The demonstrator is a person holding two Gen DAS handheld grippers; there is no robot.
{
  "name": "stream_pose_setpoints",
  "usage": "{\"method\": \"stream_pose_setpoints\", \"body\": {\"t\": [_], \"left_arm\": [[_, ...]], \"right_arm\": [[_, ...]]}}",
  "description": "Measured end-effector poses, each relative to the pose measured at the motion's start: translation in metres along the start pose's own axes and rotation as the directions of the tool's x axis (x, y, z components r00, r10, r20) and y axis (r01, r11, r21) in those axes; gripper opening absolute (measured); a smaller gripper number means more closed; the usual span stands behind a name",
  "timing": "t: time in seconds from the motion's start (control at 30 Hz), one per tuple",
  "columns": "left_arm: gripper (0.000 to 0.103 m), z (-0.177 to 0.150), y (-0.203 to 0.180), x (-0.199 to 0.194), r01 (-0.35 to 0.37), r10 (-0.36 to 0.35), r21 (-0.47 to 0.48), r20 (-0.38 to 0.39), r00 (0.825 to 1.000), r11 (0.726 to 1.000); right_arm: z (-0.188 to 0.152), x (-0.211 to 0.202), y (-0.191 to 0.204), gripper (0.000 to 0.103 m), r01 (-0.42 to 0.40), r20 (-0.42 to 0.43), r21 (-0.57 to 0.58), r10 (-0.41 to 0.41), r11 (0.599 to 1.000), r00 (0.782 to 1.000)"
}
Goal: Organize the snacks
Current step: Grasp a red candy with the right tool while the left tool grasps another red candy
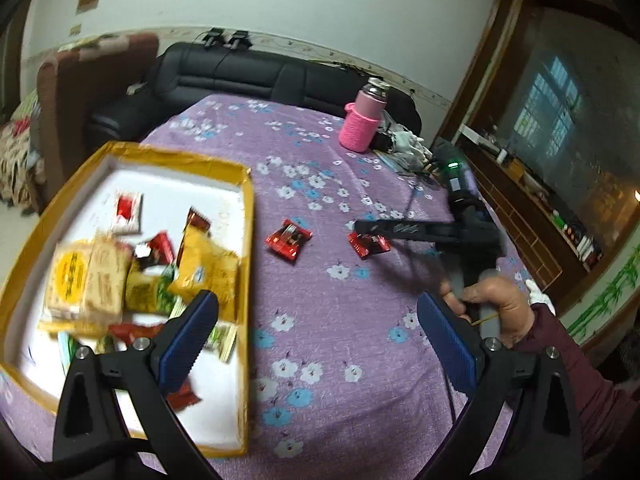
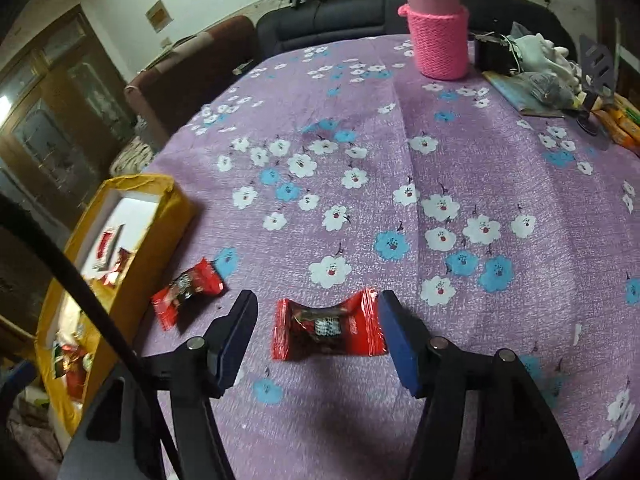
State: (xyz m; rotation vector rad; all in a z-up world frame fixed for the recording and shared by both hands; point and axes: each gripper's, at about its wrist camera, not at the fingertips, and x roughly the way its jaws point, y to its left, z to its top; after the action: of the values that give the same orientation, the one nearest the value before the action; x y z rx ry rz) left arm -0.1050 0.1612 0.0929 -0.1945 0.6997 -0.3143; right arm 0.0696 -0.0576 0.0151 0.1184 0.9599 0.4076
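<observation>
A yellow box with a white inside holds several snack packets at the left of the purple flowered tablecloth. Two red packets lie on the cloth to its right. My left gripper stands open above the box's near right edge, with nothing between its blue pads. My right gripper is open, low over the cloth, with one red packet lying between its fingers; a gap shows at the left pad. The other red packet lies left of it, beside the box. In the left wrist view, a right-gripper finger reaches over that packet.
A pink bottle in a knitted sleeve stands at the far side of the table. Books, a white cloth and black gear crowd the far right corner. A black sofa sits behind the table. A person's hand grips the right tool.
</observation>
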Motion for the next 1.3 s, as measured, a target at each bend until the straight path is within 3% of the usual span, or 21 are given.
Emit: {"method": "stream_pose_setpoints", "body": {"t": [0.1,0.13,0.2,0.27,0.33,0.47,0.6,0.73,0.77,0.87,1.0,1.17,1.23,1.3], "left_arm": [[0.099,0.012,-0.013,0.006,0.015,-0.014,0.057,-0.015,1.000,0.998],[0.099,0.018,-0.017,0.013,0.027,-0.025,0.077,-0.029,0.999,0.997],[0.099,0.029,-0.025,0.031,0.033,-0.025,0.124,-0.069,0.997,0.992],[0.088,0.039,-0.031,0.053,0.020,0.001,0.173,-0.124,0.992,0.985],[0.074,0.050,-0.035,0.086,0.022,0.021,0.203,-0.207,0.978,0.979],[0.070,0.065,-0.028,0.143,-0.001,0.068,0.203,-0.326,0.943,0.979],[0.069,0.071,-0.023,0.180,-0.053,0.145,0.244,-0.377,0.915,0.968],[0.069,0.064,-0.016,0.207,-0.125,0.248,0.296,-0.424,0.871,0.947],[0.065,0.062,-0.014,0.210,-0.132,0.256,0.298,-0.428,0.867,0.945],[0.031,0.059,-0.010,0.208,-0.131,0.244,0.283,-0.413,0.877,0.950],[0.030,0.049,-0.011,0.201,-0.125,0.230,0.272,-0.402,0.886,0.954],[0.030,0.041,-0.016,0.186,-0.100,0.206,0.263,-0.412,0.888,0.959],[0.030,0.041,-0.018,0.183,-0.114,0.220,0.266,-0.414,0.883,0.957],[0.035,0.044,-0.021,0.181,-0.126,0.230,0.274,-0.392,0.891,0.954]], "right_arm": [[-0.004,0.008,0.002,0.057,0.052,0.008,-0.005,-0.052,0.999,0.999],[-0.008,0.006,0.002,0.039,0.069,0.014,-0.012,-0.069,0.998,0.998],[-0.013,-0.001,0.001,0.032,0.079,0.021,-0.010,-0.078,0.997,0.997],[-0.022,-0.014,-0.002,0.029,0.087,0.033,0.002,-0.087,0.996,0.996],[-0.032,-0.023,-0.006,0.029,0.070,0.039,0.015,-0.070,0.997,0.997],[-0.044,-0.039,-0.019,0.029,-0.016,0.073,0.060,0.011,0.998,0.997],[-0.039,-0.032,-0.028,0.029,-0.091,0.068,0.113,0.083,0.989,0.994],[-0.038,-0.032,-0.030,0.029,-0.111,0.069,0.116,0.103,0.987,0.992],[-0.038,-0.032,-0.030,0.029,-0.112,0.069,0.114,0.104,0.987,0.992],[-0.039,-0.032,-0.030,0.029,-0.112,0.069,0.111,0.105,0.987,0.992],[-0.040,-0.033,-0.027,0.028,-0.094,0.073,0.095,0.087,0.991,0.993],[-0.041,-0.042,-0.025,0.018,-0.101,0.111,0.095,0.090,0.990,0.990],[-0.040,-0.042,-0.025,0.018,-0.108,0.112,0.092,0.098,0.990,0.989],[-0.040,-0.041,-0.028,0.023,-0.126,0.118,0.106,0.113,0.986,0.987]]}}
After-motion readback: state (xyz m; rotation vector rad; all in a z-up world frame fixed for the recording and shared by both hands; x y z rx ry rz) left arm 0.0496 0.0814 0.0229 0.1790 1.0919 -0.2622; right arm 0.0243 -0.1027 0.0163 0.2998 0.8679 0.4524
